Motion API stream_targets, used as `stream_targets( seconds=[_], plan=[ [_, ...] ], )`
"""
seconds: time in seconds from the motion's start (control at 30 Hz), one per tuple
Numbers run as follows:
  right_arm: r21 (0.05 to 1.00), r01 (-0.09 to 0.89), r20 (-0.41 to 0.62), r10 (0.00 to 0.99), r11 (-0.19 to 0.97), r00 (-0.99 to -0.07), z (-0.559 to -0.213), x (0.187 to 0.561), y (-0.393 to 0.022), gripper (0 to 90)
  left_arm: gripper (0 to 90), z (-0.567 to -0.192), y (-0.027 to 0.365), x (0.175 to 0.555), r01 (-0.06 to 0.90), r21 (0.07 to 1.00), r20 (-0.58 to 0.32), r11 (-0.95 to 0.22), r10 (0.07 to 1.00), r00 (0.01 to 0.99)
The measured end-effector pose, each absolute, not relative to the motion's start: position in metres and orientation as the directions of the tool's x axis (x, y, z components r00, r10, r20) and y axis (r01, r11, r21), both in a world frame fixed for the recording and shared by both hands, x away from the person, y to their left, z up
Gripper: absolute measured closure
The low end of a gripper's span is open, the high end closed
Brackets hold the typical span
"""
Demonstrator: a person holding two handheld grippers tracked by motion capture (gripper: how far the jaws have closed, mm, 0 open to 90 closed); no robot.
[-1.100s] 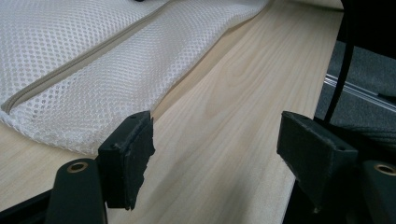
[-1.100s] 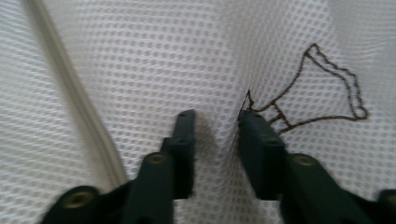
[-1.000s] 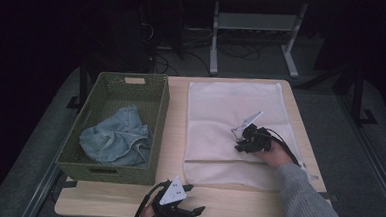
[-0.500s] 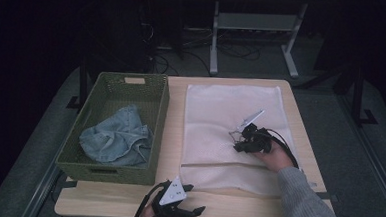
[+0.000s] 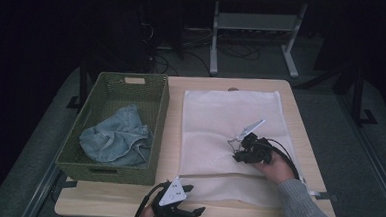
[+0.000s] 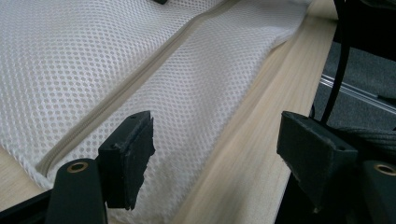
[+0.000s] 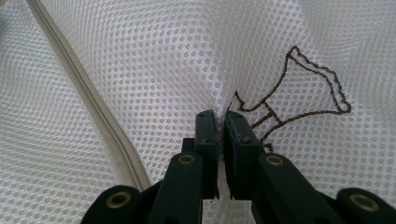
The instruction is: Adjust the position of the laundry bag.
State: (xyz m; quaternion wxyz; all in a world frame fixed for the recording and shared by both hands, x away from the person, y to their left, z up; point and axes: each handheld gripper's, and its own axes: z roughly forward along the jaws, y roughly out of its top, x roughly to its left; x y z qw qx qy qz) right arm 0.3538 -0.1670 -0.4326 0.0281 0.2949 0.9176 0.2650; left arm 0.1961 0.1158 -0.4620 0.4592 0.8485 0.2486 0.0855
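On the wooden surface (image 5: 172,122), a white mesh bag (image 5: 215,119) lies flat, its zipper at six o'clock apparently unopened. The right tool (image 7: 220,116) pinches a fold of its mesh. The left tool (image 6: 215,149) hangs released by the bag's near corner; jeans (image 5: 117,139) wait in the basket (image 5: 159,94) at nine o'clock.

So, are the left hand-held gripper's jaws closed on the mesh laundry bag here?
No: in the left gripper view the left hand-held gripper has its jaws wide apart, over the edge of the white mesh laundry bag without pinching it.
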Motion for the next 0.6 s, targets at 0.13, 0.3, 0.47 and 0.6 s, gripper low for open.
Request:
stream_targets(
  seconds=[0.13,0.3,0.47,0.6],
  plan=[
    [0.534,0.531,0.121,0.562,0.658,-0.818,-0.431,0.349,-0.171,75.1,26.7,-0.462,0.116,0.197,0.351,0.819,-0.090,-0.453,0.503,0.860],
    [0.561,0.531,0.133,0.564,0.635,-0.815,-0.429,0.344,-0.178,68.2,26.7,-0.462,0.117,0.198,0.358,0.821,-0.100,-0.446,0.504,0.858],
    [0.590,0.531,0.141,0.570,0.608,-0.809,-0.425,0.337,-0.186,62.7,26.7,-0.460,0.120,0.200,0.379,0.830,-0.145,-0.410,0.497,0.856],
    [0.609,0.524,0.136,0.572,0.595,-0.809,-0.425,0.332,-0.191,60.7,26.5,-0.460,0.121,0.201,0.389,0.830,-0.156,-0.400,0.503,0.850]
  ],
)
